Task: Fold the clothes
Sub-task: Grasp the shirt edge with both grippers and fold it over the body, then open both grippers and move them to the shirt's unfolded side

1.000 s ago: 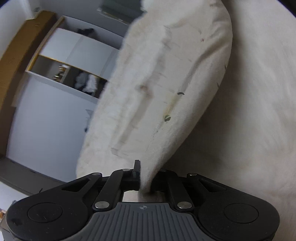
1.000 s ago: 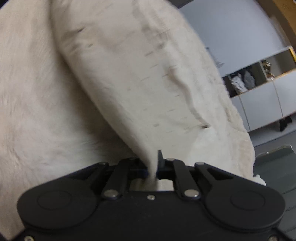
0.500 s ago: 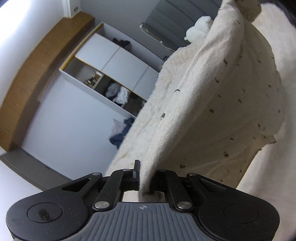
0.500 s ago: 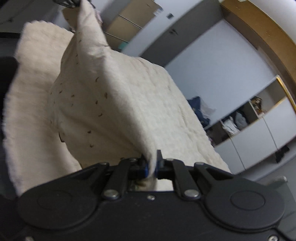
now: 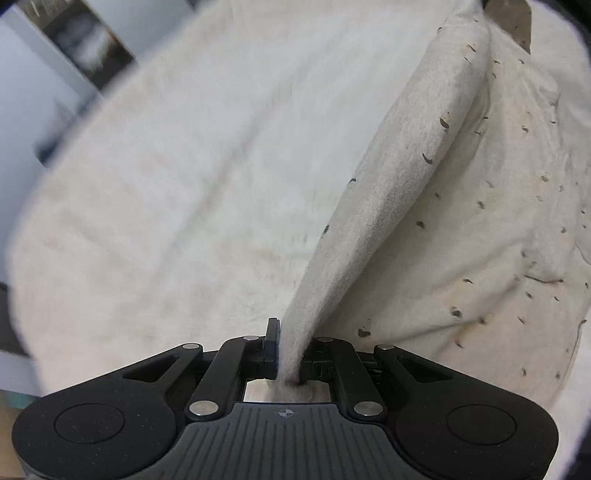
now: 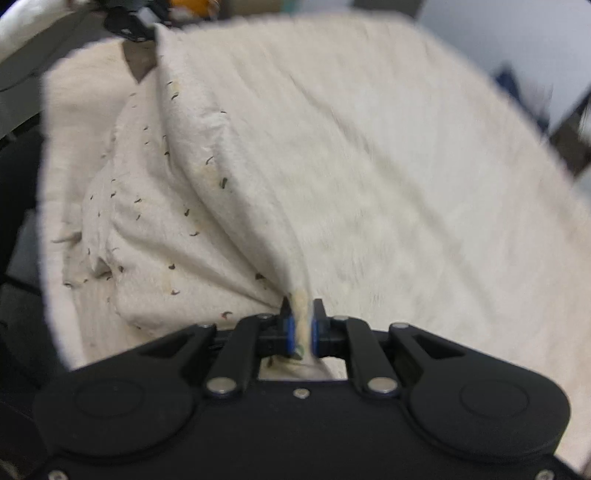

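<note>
- Garment (image 5: 461, 221): a cream top sprinkled with small dark marks lies partly spread on the blanket (image 5: 192, 177), bunched toward the blanket's near side in the right wrist view (image 6: 147, 229). Two of its edges are lifted off the blanket, each running as a taut ridge up into a gripper.
- Blanket: pale, fluffy, and it fills most of both views. Its far edge curves across the top of the right wrist view (image 6: 369, 147). Much of it is blurred.
- Cabinet (image 5: 85, 33): a white unit with a dark open shelf, past the blanket's upper left edge in the left wrist view; what it holds is too blurred to tell.
- Left gripper (image 5: 290, 354): black, pointing steeply down at the blanket. Its jaws are opening, and a gathered strip of the garment runs between them, lying against the left finger (image 5: 272, 339). Whether the right finger touches the cloth is hidden by the fabric.
- Right gripper (image 6: 300, 328): black with blue pads (image 6: 290, 334). Its jaws are opening too, with a narrow fold of the garment between the pads, which look to touch it on both sides.
</note>
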